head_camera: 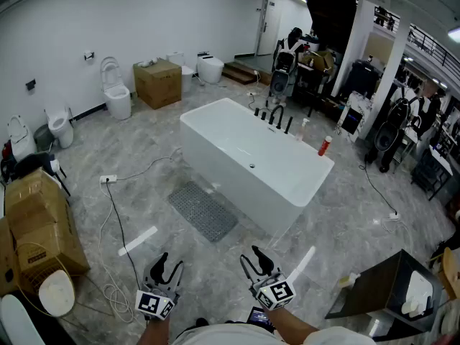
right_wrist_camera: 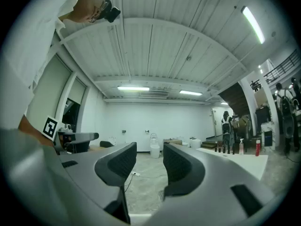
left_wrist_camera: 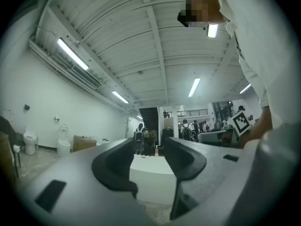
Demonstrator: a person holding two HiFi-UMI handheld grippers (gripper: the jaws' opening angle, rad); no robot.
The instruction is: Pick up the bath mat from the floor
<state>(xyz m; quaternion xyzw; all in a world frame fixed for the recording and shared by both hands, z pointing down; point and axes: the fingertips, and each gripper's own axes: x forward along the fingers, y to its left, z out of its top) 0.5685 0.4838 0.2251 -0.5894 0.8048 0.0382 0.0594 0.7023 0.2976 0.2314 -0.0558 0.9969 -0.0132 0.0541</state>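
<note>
The grey bath mat [head_camera: 203,210] lies flat on the marble floor beside the white bathtub [head_camera: 253,165]. Both grippers are held low at the bottom of the head view, well short of the mat. My left gripper [head_camera: 167,264] is open and empty. My right gripper [head_camera: 256,259] is open and empty too. In the left gripper view the left gripper [left_wrist_camera: 148,161] points level at the white bathtub [left_wrist_camera: 153,175], with nothing between its jaws. In the right gripper view the right gripper [right_wrist_camera: 149,160] looks across the floor toward the far wall; the mat is not seen there.
A cable [head_camera: 118,225] runs from a floor socket [head_camera: 108,180] to a coil at my left. Cardboard boxes [head_camera: 39,225] stand at the left, a dark bin [head_camera: 384,290] at the right. Strips of white tape [head_camera: 138,240] lie on the floor. Toilets [head_camera: 115,92] line the far wall.
</note>
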